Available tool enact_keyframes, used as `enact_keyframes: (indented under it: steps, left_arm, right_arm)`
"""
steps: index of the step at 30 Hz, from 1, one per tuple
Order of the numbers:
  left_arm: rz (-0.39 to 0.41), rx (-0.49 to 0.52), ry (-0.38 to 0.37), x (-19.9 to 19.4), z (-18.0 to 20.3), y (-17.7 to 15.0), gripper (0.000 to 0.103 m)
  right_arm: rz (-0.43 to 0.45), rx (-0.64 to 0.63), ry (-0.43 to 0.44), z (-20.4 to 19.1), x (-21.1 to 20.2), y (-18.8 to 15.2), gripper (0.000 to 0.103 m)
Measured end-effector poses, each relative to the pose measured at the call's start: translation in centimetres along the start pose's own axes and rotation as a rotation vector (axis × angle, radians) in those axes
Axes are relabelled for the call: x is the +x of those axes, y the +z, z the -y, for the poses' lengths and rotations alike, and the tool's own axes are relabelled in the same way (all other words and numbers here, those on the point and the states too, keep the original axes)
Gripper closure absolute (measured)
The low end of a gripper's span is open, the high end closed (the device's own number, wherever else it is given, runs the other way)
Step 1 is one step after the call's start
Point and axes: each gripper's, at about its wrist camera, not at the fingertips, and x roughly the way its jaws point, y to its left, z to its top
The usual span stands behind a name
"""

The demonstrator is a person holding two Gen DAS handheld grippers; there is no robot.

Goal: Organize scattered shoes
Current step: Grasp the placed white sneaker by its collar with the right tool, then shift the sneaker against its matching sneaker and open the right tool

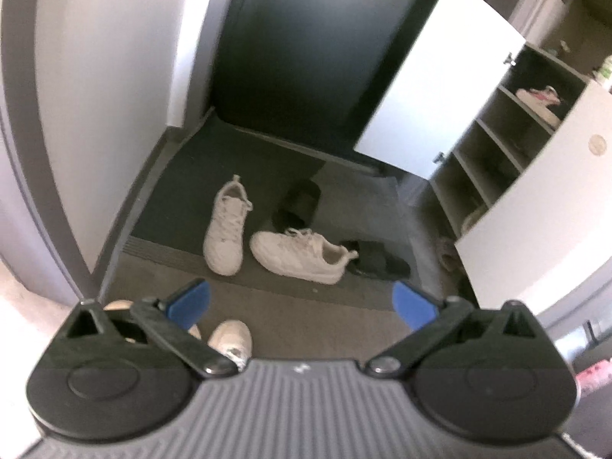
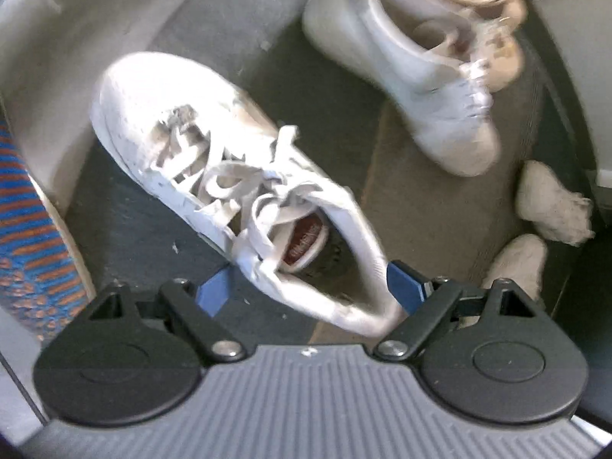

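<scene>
In the right wrist view my right gripper [image 2: 310,287] is shut on the heel end of a white laced sneaker [image 2: 199,153], one blue pad on each side and the toe pointing away to the upper left. A second white sneaker [image 2: 428,88] lies blurred at the upper right, with a beige shoe [image 2: 493,26] against it. In the left wrist view my left gripper [image 1: 302,304] hangs open and empty above the floor. Ahead of it on the dark mat [image 1: 172,191] lie two white sneakers [image 1: 225,229] [image 1: 302,256] and two black slippers [image 1: 298,202] [image 1: 378,260].
A white shoe cabinet [image 1: 508,145] stands at the right with its door [image 1: 432,84] swung open; a pale shoe [image 1: 539,97] sits on an upper shelf. Fluffy cream slippers [image 2: 550,202] lie at the right. A white wall corner [image 1: 114,95] is on the left, a dark door [image 1: 306,49] behind.
</scene>
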Motion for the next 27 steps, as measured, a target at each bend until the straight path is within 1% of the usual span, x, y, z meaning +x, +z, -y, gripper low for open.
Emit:
enact_keyframes:
  steps: [2,4,6,7,8,10,11,12,13,15,16,18,22,27]
  left_arm:
    - [-0.019,-0.015,0.002,0.6,-0.3,0.2,0.0]
    - [-0.033,-0.034,0.005,1.3,-0.5,0.4,0.0]
    - [-0.032,-0.037,0.028,1.8,-0.6,0.5,0.0]
    - [-0.034,-0.036,0.038,2.1,-0.7,0.6,0.0]
    - [-0.04,-0.038,0.04,2.4,-0.7,0.7,0.0]
    - [-0.05,-0.056,0.041,2.8,-1.1,0.8,0.0]
    - [-0.053,-0.07,0.041,3.0,-1.3,1.0,0.0]
    - [-0.045,-0.074,0.044,3.0,-1.3,1.1,0.0]
    - [-0.034,-0.074,0.048,3.0,-1.4,1.2,0.0]
    - [-0.005,-0.063,0.073,2.9,-1.3,1.4,0.0]
    - [0.004,-0.06,0.08,2.8,-1.3,1.5,0.0]
    - [0.015,-0.07,0.077,2.5,-1.4,1.5,0.0]
    - [0.008,-0.101,0.052,2.2,-1.8,1.1,0.0]
    - [-0.019,-0.132,0.028,2.0,-2.0,0.3,0.0]
  right_arm:
    - [-0.024,-0.029,0.023,-0.3,1.8,0.0,0.014]
    - [-0.04,-0.04,0.047,-0.6,3.3,0.2,0.028]
    - [-0.054,-0.044,0.069,-0.9,4.6,0.5,0.034]
    - [-0.046,-0.044,0.074,-1.2,4.9,0.8,0.035]
    - [-0.045,-0.039,0.069,-1.3,5.0,0.9,0.033]
    - [-0.057,0.015,0.043,-1.3,5.3,1.5,0.033]
    - [-0.064,0.037,0.044,-1.1,5.2,1.7,0.035]
    - [-0.072,0.058,0.045,-0.9,5.2,1.9,0.039]
    - [-0.079,0.071,0.055,-0.7,5.0,2.0,0.041]
    - [-0.086,0.078,0.075,-0.5,4.5,2.0,0.058]
    - [-0.084,0.087,0.094,-0.3,4.0,1.9,0.063]
    - [-0.077,0.106,0.131,0.1,3.1,1.8,0.067]
    - [-0.053,0.152,0.209,0.5,0.8,1.7,0.074]
    - [-0.026,0.206,0.217,0.5,-3.3,1.2,0.077]
